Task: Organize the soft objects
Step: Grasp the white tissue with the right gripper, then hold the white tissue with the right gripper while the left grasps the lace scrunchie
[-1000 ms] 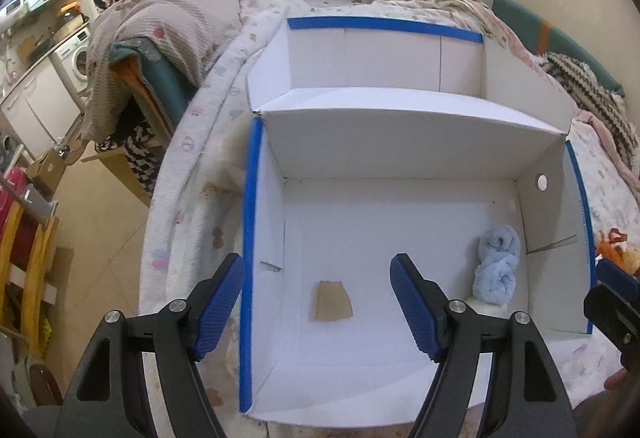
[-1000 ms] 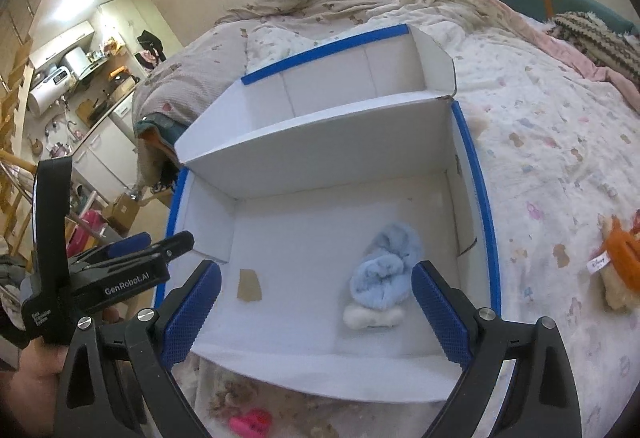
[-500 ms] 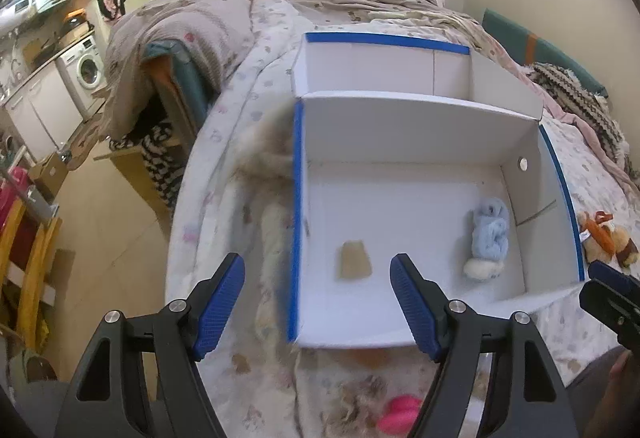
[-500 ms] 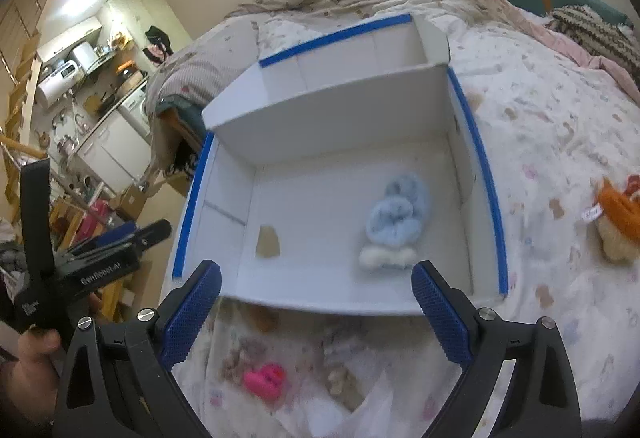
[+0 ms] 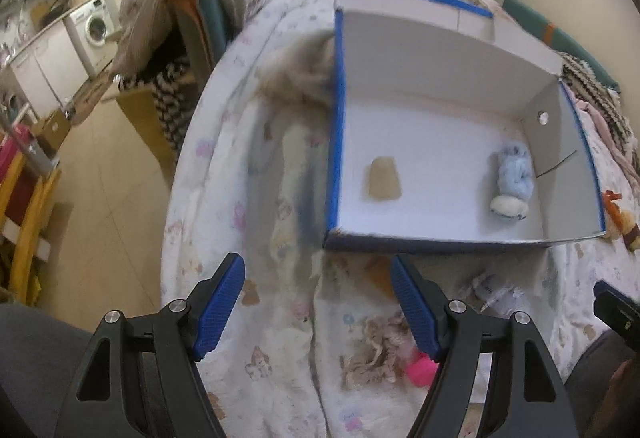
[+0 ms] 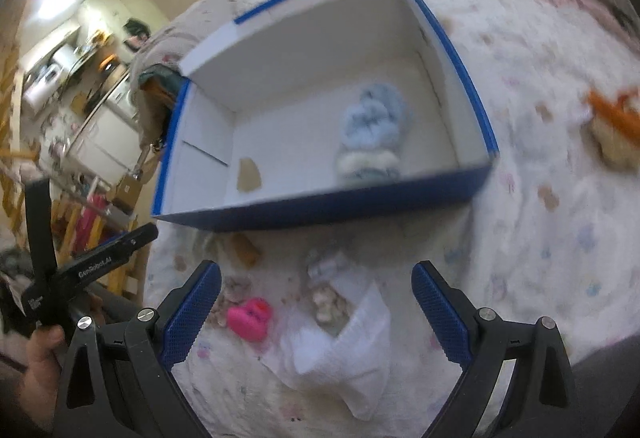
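Left gripper gapes empty above patterned bedsheet. Ahead: white blue-edged cardboard box holding fluffy pale-blue soft toy. Right gripper spread empty; pink plush just beyond left finger.

Plush toy inside box on bed; heart toy before it.
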Demonstrator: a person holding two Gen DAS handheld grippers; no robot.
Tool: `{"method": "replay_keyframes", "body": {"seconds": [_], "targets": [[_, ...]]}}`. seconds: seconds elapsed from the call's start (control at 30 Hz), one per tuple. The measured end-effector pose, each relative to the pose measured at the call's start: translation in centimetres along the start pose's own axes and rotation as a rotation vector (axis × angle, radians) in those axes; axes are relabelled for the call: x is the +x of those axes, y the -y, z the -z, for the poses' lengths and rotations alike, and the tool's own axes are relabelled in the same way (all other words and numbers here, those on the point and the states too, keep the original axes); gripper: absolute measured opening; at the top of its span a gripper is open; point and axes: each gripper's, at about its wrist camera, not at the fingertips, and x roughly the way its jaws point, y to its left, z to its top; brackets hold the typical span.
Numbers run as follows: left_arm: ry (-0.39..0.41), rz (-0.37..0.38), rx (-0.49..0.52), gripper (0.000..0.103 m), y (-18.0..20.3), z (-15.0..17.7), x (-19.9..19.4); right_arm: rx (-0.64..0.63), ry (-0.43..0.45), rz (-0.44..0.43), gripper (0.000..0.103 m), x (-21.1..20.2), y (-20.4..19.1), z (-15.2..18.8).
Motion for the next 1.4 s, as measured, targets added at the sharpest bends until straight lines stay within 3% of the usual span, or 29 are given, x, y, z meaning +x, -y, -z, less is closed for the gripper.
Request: {"method": "replay_keyframes", "body": {"seconds": [0.1,0.17,0.4,0.6,0.63,0.7,0.73,0.77,0.8,0.83,0.87,1.13,1.4], "targets": [[-0.052,-0.003,-0.031,0.073,-0.8,0.3,1.4,0.134,-0.051,-0.071,0.102,1.4,1.9,0.2],[-0.084,-0.016,-0.043,0.073,-1.1,0.4,2.2,0.146,-0.083,-0.049,0.102,2.3,2.1,0.6],[-0.132,-0.009,-0.063,0.073,-1.6,0.8,3.3,0.031,-0.295,0.051,0.102,5.6,-0.3,3.2],[-0.153,-0.001,-0.052,0.073,-1.1,0.8,3.9,-0.129,-0.362,0.176,0.102,8.2,-2.4,4.7],[-0.149,-0.003,-0.049,0.073,-1.1,0.8,3.8,-0.143,-0.369,0.190,0.098,8.4,-2.6,4.8],[-0.142,-0.007,-0.047,0.073,-1.1,0.8,3.8,-0.167,-0.398,0.183,0.071,8.8,-2.9,5.0],[-0.142,-0.007,-0.049,0.073,-1.2,0.8,3.8,-0.179,-0.415,0.195,0.043,9.0,-3.1,5.3],[-0.144,-0.007,-0.055,0.073,-1.3,0.8,3.8,-0.189,-0.425,0.202,0.025,9.2,-3.1,5.4],[-0.147,-0.006,-0.059,0.073,-1.4,0.8,3.9,-0.202,-0.427,0.210,0.020,9.1,-3.3,5.5],[-0.150,-0.005,-0.064,0.073,-1.5,0.8,4.0,-0.209,-0.418,0.207,0.010,9.0,-3.4,5.5],[-0.153,-0.003,-0.069,0.073,-1.6,0.8,4.0,-0.211,-0.402,0.197,0.008,8.6,-3.6,5.4],[-0.158,0.017,-0.077,0.073,-1.6,0.8,4.1,-0.221,-0.280,0.120,0.008,2.2,-4.1,2.2],[-0.164,0.021,-0.069,0.073,-1.2,0.8,4.4,-0.228,0.030,0.014,0.008,-4.3,-3.5,-1.4]]}}
